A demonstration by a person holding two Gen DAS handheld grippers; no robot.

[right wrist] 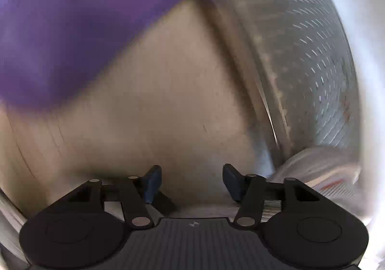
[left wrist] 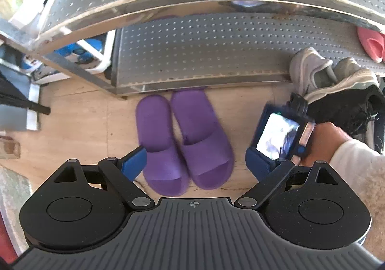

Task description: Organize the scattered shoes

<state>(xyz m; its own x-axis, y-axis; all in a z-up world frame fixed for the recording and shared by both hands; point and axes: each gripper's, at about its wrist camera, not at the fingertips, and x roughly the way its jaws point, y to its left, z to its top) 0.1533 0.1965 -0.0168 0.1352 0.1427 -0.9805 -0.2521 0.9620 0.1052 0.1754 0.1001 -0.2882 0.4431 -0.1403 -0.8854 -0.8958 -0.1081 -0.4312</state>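
While purple slippers (left wrist: pixel 184 140) sit paired on floor (left wrist: pixel 79 125) before rack (left wrist: pixel 204 53), left gripper (left wrist: pixel 196 161) spread wide above, right gripper (right wrist: pixel 190 183) half-open, empty: likely light, soft foam; pinch strap.

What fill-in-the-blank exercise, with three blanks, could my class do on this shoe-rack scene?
1. The two slippers lying side by side on the floor are ____ in colour.
2. The grey sneakers rest at the edge of the ____ metal shelf.
3. The left gripper has its jaws ____, holding nothing.

Missing words: purple; lower; open
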